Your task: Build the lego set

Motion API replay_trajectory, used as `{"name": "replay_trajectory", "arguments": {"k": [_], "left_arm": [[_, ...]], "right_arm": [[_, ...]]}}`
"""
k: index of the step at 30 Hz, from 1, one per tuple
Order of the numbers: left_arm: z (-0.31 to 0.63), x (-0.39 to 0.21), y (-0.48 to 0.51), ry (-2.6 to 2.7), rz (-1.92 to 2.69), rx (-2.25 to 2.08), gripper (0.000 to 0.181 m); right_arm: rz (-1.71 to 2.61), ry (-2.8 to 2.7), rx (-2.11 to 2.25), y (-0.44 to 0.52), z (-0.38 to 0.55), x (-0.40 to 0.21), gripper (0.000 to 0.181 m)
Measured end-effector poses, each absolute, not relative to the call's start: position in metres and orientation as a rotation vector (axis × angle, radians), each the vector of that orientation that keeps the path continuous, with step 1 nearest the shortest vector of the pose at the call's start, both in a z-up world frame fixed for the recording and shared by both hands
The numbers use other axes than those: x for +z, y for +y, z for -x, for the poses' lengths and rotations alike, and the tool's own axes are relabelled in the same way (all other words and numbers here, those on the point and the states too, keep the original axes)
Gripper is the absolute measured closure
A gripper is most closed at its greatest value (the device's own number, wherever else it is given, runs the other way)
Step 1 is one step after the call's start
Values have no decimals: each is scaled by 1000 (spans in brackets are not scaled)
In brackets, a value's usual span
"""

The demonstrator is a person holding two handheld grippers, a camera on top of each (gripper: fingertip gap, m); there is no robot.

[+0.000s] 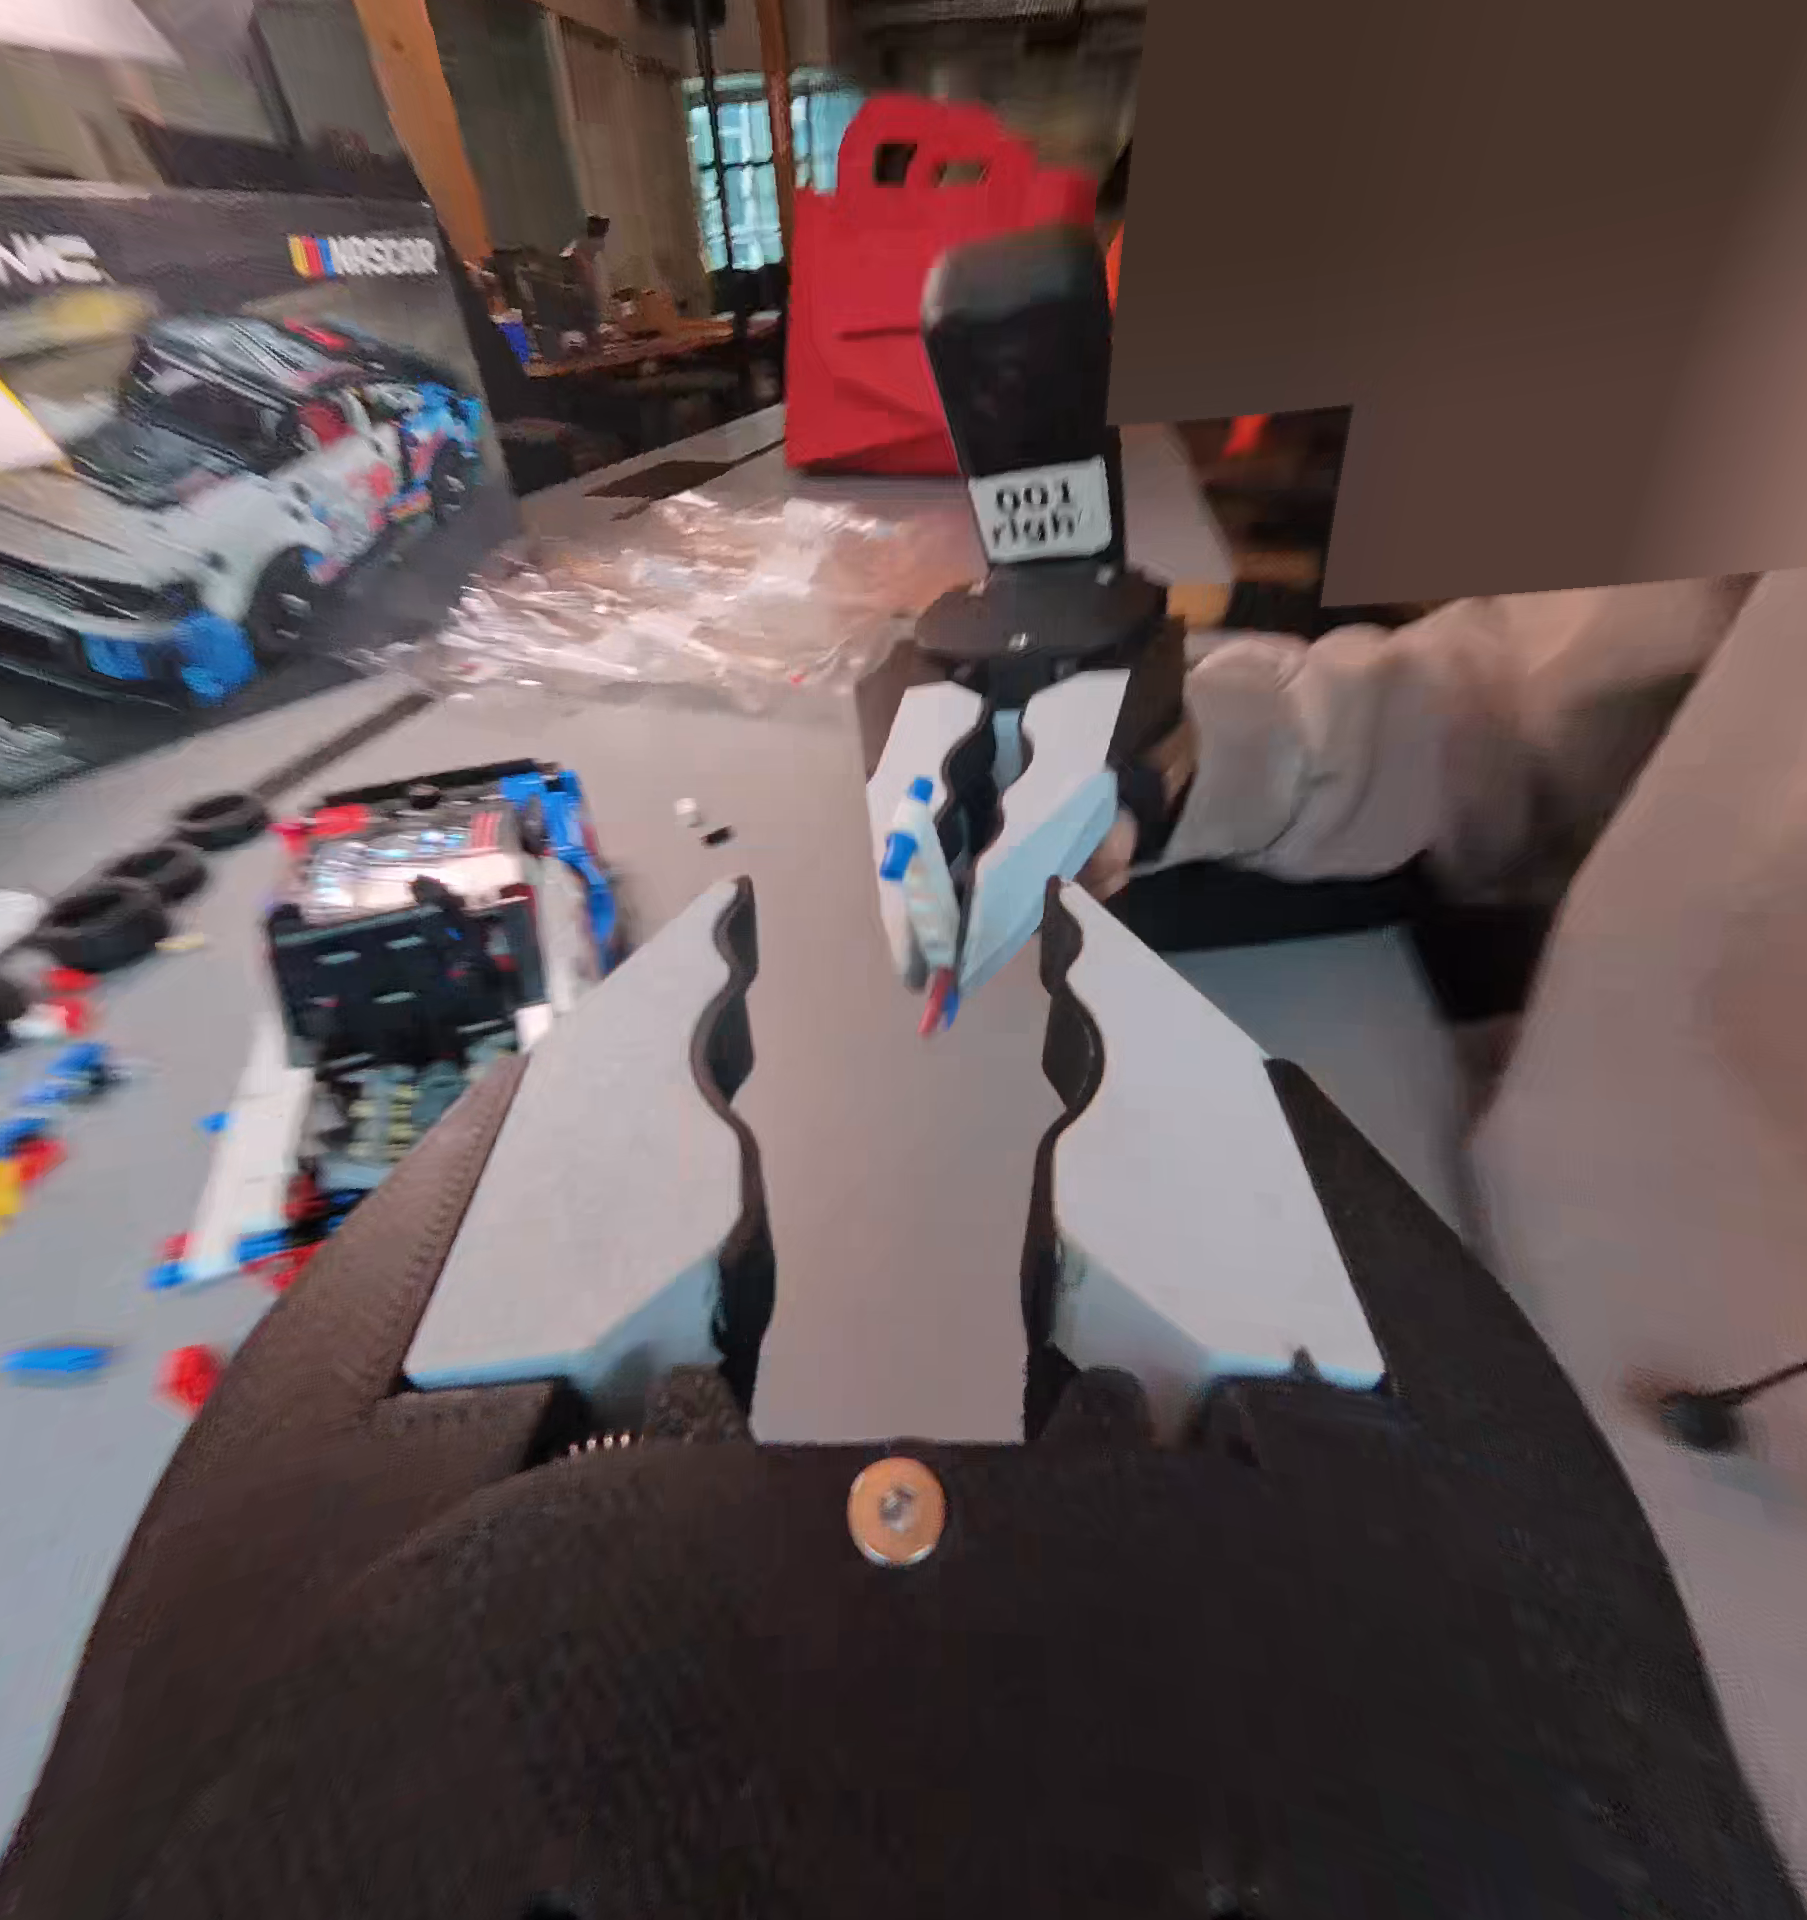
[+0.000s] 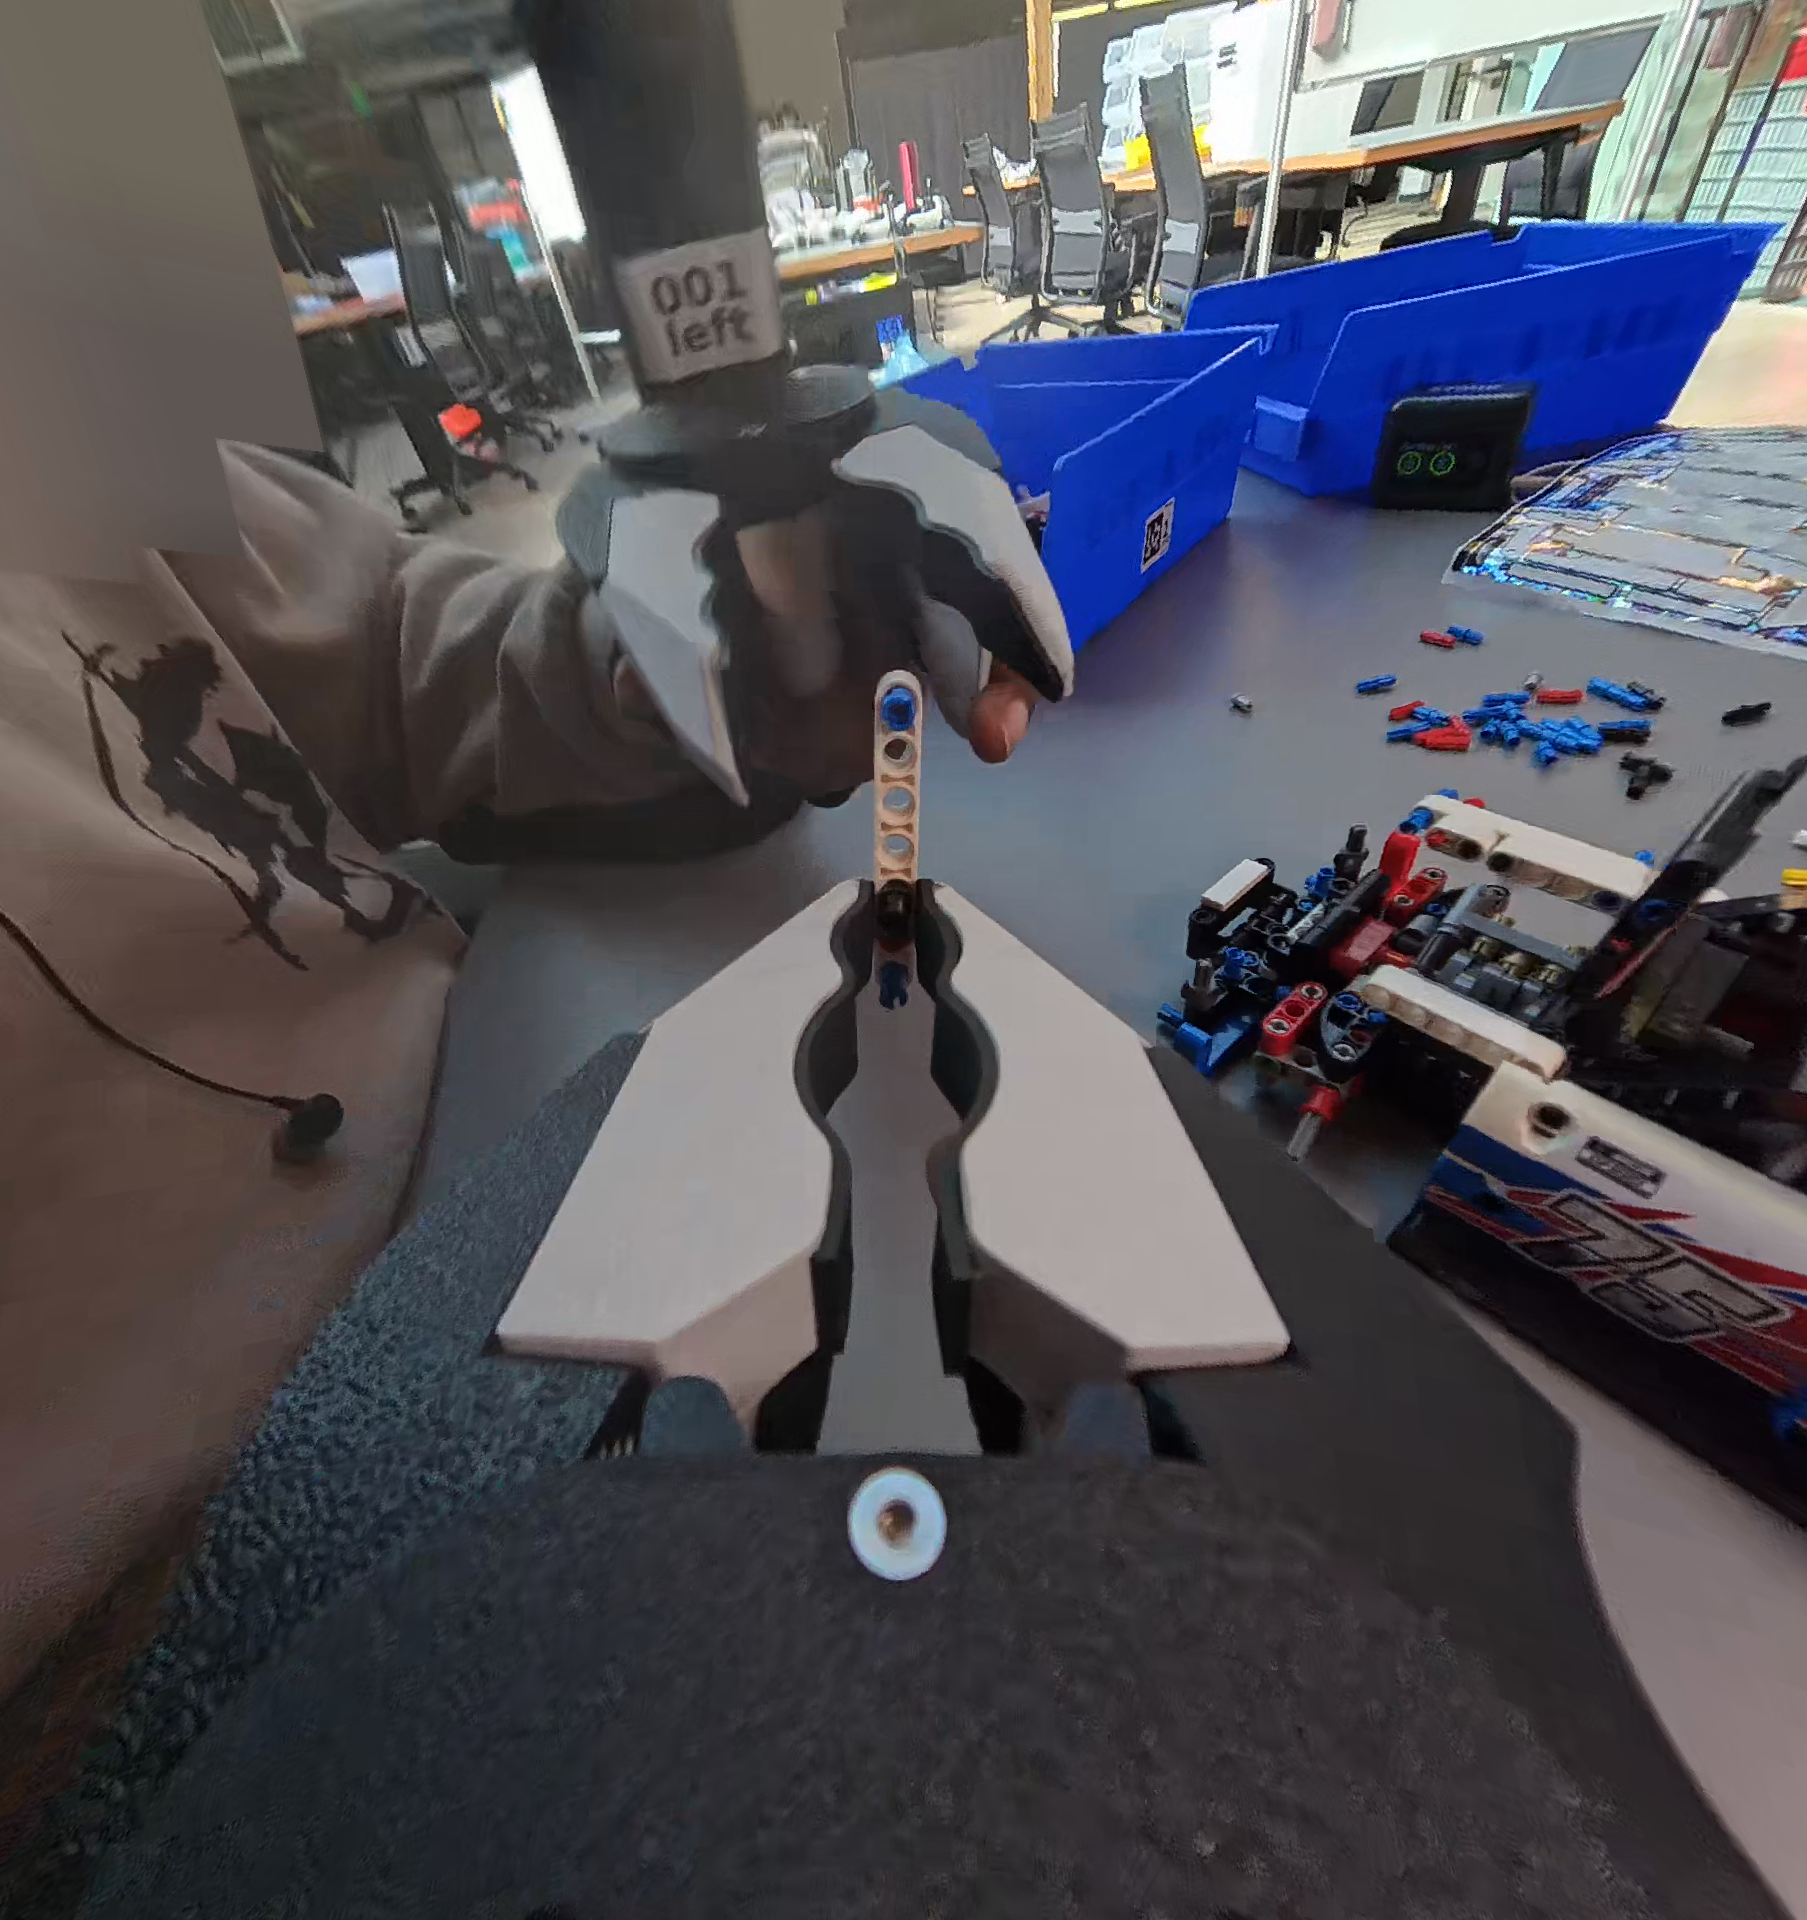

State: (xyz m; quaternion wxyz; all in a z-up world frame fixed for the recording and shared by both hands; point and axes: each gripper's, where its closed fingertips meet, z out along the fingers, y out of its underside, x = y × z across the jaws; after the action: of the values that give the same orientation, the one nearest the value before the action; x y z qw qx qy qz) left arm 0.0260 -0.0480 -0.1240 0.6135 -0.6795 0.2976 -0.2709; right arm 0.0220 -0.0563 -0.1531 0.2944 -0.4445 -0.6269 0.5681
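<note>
My right gripper [image 2: 897, 902] is shut on the lower end of a white Technic beam [image 2: 897, 790] that has a blue pin at its top and another pin at the gripped end. It holds the beam upright above the grey table. My left gripper [image 1: 899, 904] is open and empty. It faces the right gripper [image 1: 946, 966], and the beam [image 1: 920, 883] is just beyond its fingertips. In the right wrist view the left gripper [image 2: 899, 740] stands open behind the beam's top. The partly built car [image 2: 1501, 987] lies to the right; it also shows in the left wrist view [image 1: 431, 935].
Several black tyres [image 1: 140, 883] and loose red, blue and yellow pieces [image 1: 5, 1164] lie left of the car. The set's box [image 1: 203, 416], clear plastic wrap [image 1: 691, 592] and a red bag [image 1: 878, 312] stand behind. Blue bins [image 2: 1138, 447], a sticker sheet [image 2: 1688, 540] and loose pins [image 2: 1533, 722] lie far right. My two grippers' fingertips are within a few centimetres of each other.
</note>
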Motion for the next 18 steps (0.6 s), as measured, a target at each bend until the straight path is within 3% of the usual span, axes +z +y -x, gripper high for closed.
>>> {"name": "replay_trajectory", "arguments": {"k": [2,4,7,9,18], "left_arm": [[-34,-119,-56,645,1556,-888,146],[-37,-132,-57,719,1595,-821,160],[-46,-138,-67,800,1594,-825,162],[-45,-137,-66,795,1592,-824,176],[-7,-126,-35,436,1616,-823,176]], "right_arm": [[1122,-1775,1418,-69,-21,-164,175],[1085,-1780,1425,-77,-20,-162,176],[1081,-1756,1464,-76,-22,-156,176],[1061,-1768,1473,-79,-24,-154,176],[996,-1486,1078,-38,-16,-130,161]]}}
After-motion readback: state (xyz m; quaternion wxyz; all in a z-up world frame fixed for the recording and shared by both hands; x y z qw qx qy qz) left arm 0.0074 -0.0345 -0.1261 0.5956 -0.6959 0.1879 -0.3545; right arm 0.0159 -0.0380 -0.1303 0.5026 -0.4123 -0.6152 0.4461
